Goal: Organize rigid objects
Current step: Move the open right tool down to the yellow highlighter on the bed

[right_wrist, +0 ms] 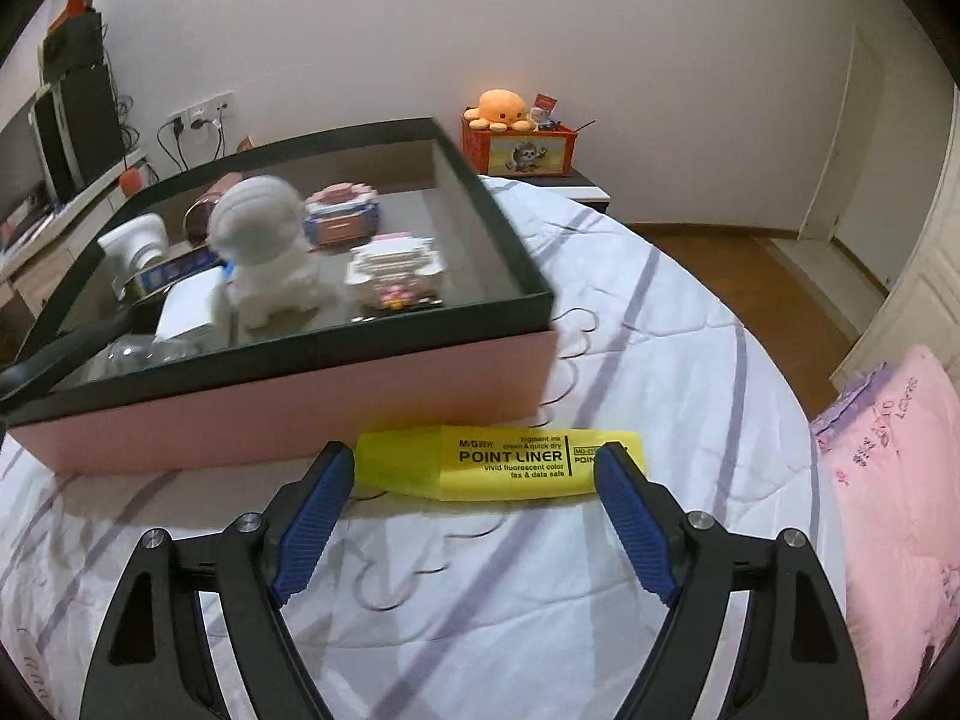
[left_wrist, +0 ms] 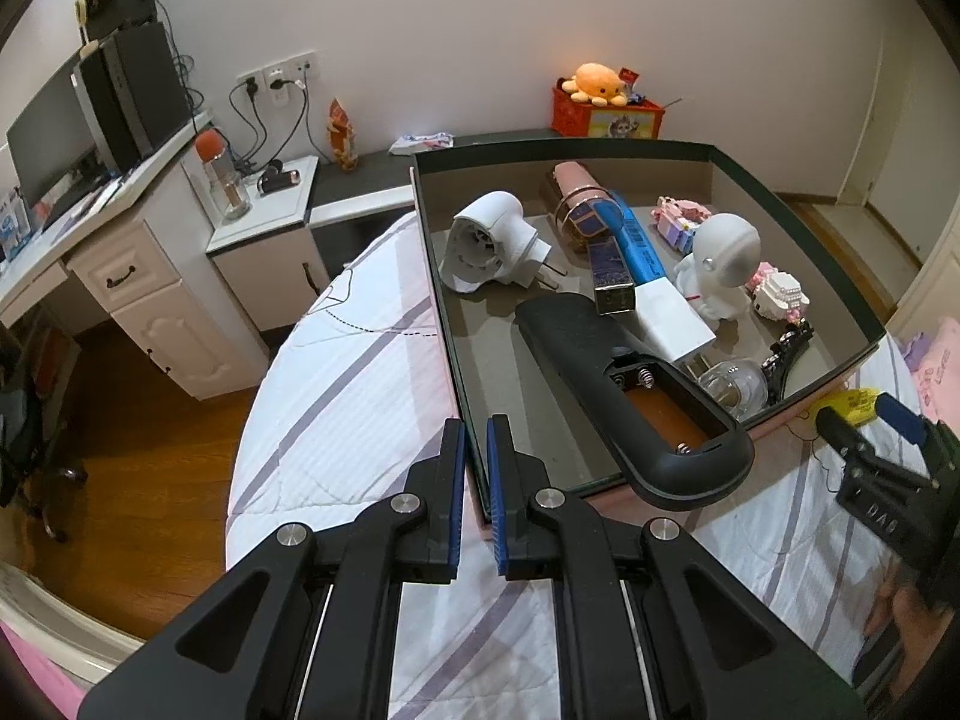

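Step in hand: we judge it to be picking up the yellow highlighter (right_wrist: 501,463) to add it to the box (right_wrist: 288,396).
Highlighter's place: it lies flat on the bedspread (right_wrist: 660,360), lengthwise across the lower middle of the right wrist view, just beside the box's pink wall.
Right gripper (right_wrist: 474,468): jaws spread wide, nothing pinched; the blue pads (right_wrist: 312,516) stand at the marker's two ends, so the spread runs along its length.
Left gripper (left_wrist: 475,450): jaws pressed together on nothing, low in the left wrist view beside the box's near corner.
Box contents: white hair dryer (left_wrist: 498,246), astronaut figure (left_wrist: 720,264) and block models, with the black remote (left_wrist: 624,390) overhanging the near rim, battery bay open.
Doing it well: we would roll the wrist so the pads close across the marker's narrow sides near its middle, not end to end.
Descent: we press lightly; the quilt is soft and the pads may snag fabric.
Clearance: the box wall is close behind, so we keep the far pad off it.
Placing: bare floor shows at the box's left, near the hair dryer.
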Demonstrator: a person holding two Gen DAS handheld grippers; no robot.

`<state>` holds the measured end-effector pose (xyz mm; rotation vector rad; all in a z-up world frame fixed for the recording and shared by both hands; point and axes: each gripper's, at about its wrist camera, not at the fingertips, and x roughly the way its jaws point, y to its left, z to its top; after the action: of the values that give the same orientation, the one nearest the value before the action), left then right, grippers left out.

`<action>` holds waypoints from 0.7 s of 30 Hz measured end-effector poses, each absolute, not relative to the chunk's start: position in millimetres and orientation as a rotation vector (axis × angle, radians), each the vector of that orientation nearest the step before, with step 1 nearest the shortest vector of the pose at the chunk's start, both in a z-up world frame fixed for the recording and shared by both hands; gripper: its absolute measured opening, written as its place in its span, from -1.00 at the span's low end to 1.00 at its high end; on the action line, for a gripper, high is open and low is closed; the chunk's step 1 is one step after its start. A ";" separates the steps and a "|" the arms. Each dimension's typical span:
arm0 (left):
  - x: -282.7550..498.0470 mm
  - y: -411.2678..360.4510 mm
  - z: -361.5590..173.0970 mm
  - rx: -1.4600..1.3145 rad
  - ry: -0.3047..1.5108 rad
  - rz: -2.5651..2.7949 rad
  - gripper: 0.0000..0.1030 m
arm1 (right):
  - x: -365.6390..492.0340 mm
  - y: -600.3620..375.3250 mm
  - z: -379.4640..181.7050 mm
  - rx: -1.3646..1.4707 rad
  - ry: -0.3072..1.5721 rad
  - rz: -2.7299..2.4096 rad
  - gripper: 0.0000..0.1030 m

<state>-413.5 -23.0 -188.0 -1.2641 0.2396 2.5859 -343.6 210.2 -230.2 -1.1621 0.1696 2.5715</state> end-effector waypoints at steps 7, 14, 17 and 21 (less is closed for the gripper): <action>-412.4 -23.4 -188.0 -1.265 0.241 2.589 -0.87 | -333.3 234.4 -228.2 -1.188 0.231 2.629 0.63; -412.1 -23.6 -187.8 -1.262 0.243 2.590 -0.87 | -311.3 249.1 -235.3 -1.282 0.388 2.700 0.63; -412.0 -24.1 -187.8 -1.260 0.243 2.592 -0.87 | -313.9 247.3 -238.3 -1.293 0.435 2.722 0.63; -412.6 -25.0 -186.7 -1.266 0.244 2.593 -0.87 | -332.5 244.7 -241.5 -1.276 0.395 2.682 0.64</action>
<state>-412.6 -25.0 -186.7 -1.2663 0.2436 2.5935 -332.5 244.7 -241.5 -1.2762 0.3946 2.6816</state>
